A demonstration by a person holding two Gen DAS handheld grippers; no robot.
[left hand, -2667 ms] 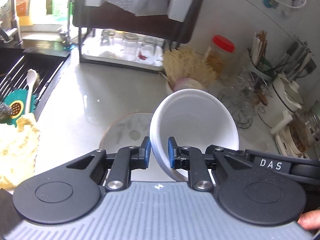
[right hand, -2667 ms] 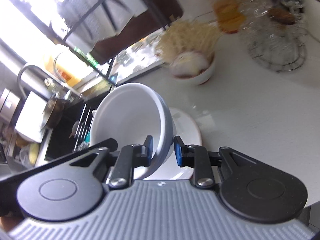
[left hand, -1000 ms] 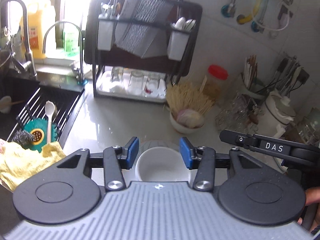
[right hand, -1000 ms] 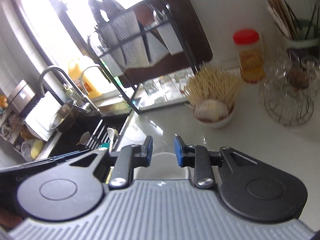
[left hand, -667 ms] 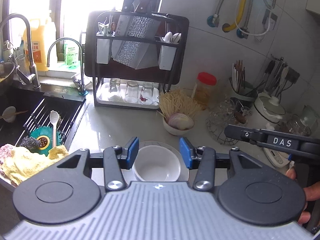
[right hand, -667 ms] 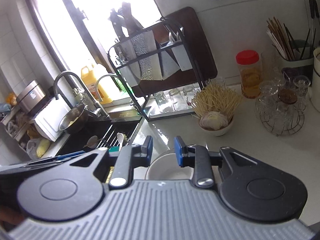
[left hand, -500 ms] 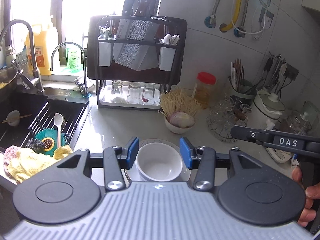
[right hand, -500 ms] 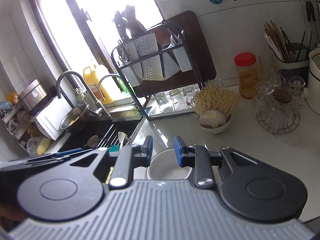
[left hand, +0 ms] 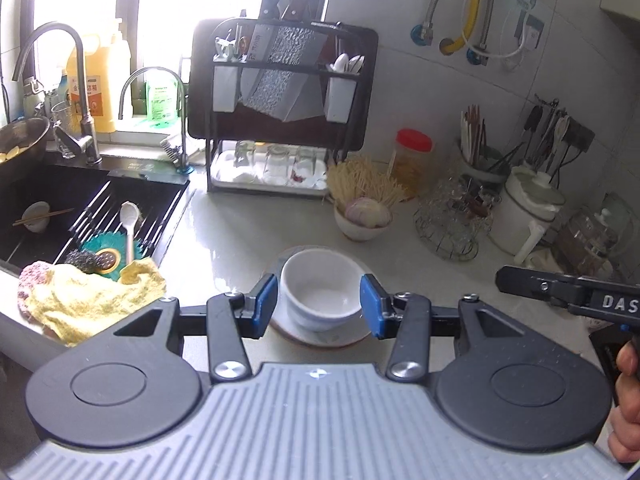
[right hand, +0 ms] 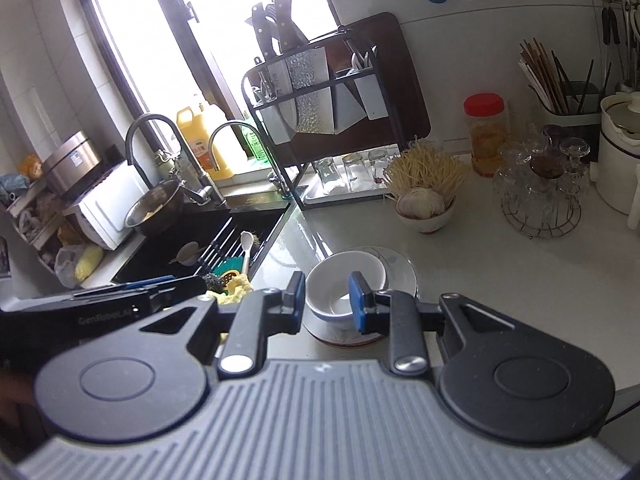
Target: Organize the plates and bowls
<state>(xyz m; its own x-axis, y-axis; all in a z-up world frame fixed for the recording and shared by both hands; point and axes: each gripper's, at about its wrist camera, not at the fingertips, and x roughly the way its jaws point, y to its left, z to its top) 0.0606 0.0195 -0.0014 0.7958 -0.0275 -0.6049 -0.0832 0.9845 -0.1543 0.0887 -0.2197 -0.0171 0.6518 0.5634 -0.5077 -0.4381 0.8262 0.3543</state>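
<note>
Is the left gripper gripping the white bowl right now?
No: the left gripper is open and empty, and the white bowl stands free on the plate beyond its fingers.

Bare countertop [left hand: 240,236] lies open around the plate [right hand: 402,276] carrying 2 stacked bowls [left hand: 318,296]. Behind it stand a noodle bowl [left hand: 362,222], a wire glass rack [right hand: 540,200] and a black dish rack [left hand: 280,120]; the sink [left hand: 80,208] borders the left.

"DAS" in white on the right tongs' [left hand: 568,290] black arm; faint "GenRobot" lettering on the left tongs [right hand: 108,314].
</note>
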